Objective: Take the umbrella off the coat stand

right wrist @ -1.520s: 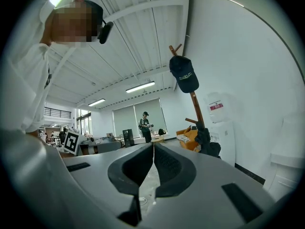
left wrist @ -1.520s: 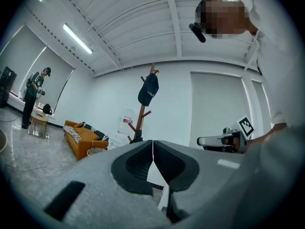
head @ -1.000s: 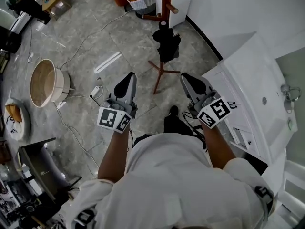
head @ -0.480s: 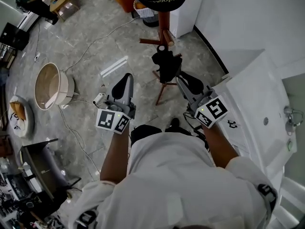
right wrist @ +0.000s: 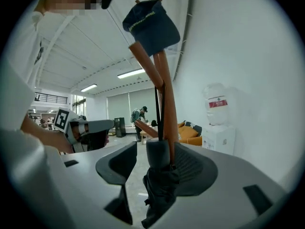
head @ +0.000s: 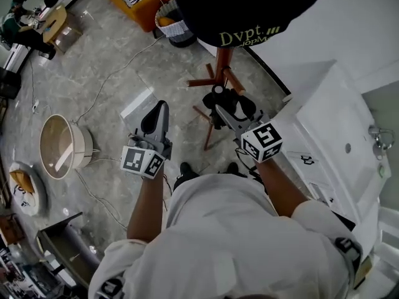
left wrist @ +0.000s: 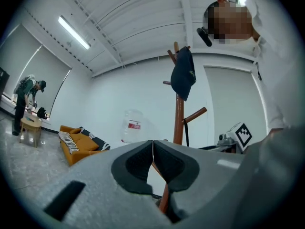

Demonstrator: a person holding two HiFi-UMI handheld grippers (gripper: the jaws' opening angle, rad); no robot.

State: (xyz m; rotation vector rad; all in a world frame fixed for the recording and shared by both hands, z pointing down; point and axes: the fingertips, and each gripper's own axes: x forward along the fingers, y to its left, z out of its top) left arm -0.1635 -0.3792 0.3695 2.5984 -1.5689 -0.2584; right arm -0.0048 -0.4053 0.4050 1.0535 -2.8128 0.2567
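Head view: one umbrella [head: 216, 98] hangs low on the one coat stand [head: 223, 61], one cap [head: 249, 5] on top.
Left gripper view: left gripper [left wrist: 152, 149] fingers pressed together, empty.
Right gripper view: right gripper [right wrist: 159, 159] fingers just opened wide, umbrella between them, not clamped.
Risk: if strap [right wrist: 157, 109] stays hooked, a level pull could tip stand, drop cap.

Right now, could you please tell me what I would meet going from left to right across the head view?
The round tub → left gripper → right gripper → white counter.
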